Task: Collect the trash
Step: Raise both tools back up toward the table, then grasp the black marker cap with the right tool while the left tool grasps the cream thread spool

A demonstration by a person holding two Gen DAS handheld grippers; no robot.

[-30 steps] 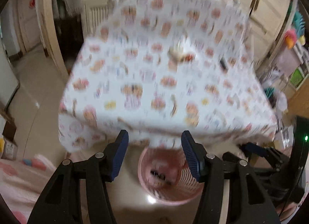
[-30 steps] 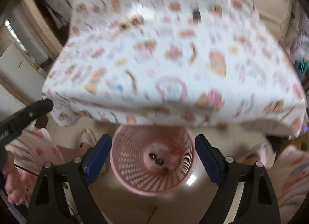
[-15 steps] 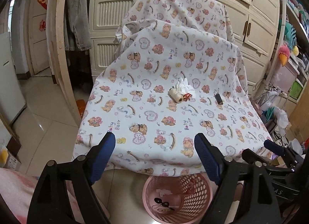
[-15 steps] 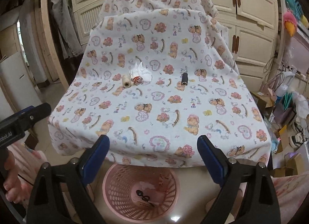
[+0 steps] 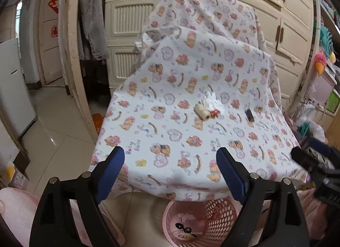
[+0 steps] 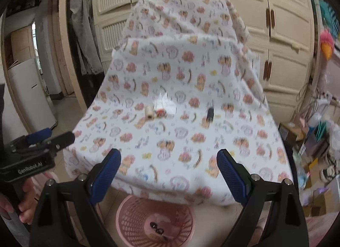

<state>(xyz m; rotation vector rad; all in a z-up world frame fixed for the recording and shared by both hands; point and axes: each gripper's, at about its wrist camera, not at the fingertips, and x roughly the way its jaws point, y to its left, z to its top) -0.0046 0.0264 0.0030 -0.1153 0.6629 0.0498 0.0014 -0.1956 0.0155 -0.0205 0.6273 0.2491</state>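
In the left wrist view we see the left gripper (image 5: 170,162) low in the frame with its blue-padded jaws spread wide and opening further, nothing between them but the patterned cloth beyond. The right gripper (image 6: 169,163) sits likewise at the bottom of the right wrist view, jaws wide apart and empty. Both point across a table draped in a bear-print tablecloth (image 5: 174,123); the table itself is fully hidden under the cloth. The items on the cloth lie right of centre in the left view: a cream thread spool (image 5: 202,112), touching or just beside it a small red object (image 5: 214,113) that we cannot identify, and directly behind these a crumpled white tissue (image 5: 209,100). A dark spool (image 5: 249,115) lies apart, further right. In the right view the same group is blurred: cream spool (image 6: 149,113), red object (image 6: 160,113), a faint pale patch for the tissue (image 6: 163,103), dark spool (image 6: 210,114). A pink mesh basket (image 5: 225,210) stands on the floor at the lower edge, its far rim hidden under the cloth overhang and its near side cut off by the frame; it holds pale scraps and a small dark item that we cannot make out. At lower left of the right view, a hand (image 6: 25,202) grips the other tool's handle, partly cut off.
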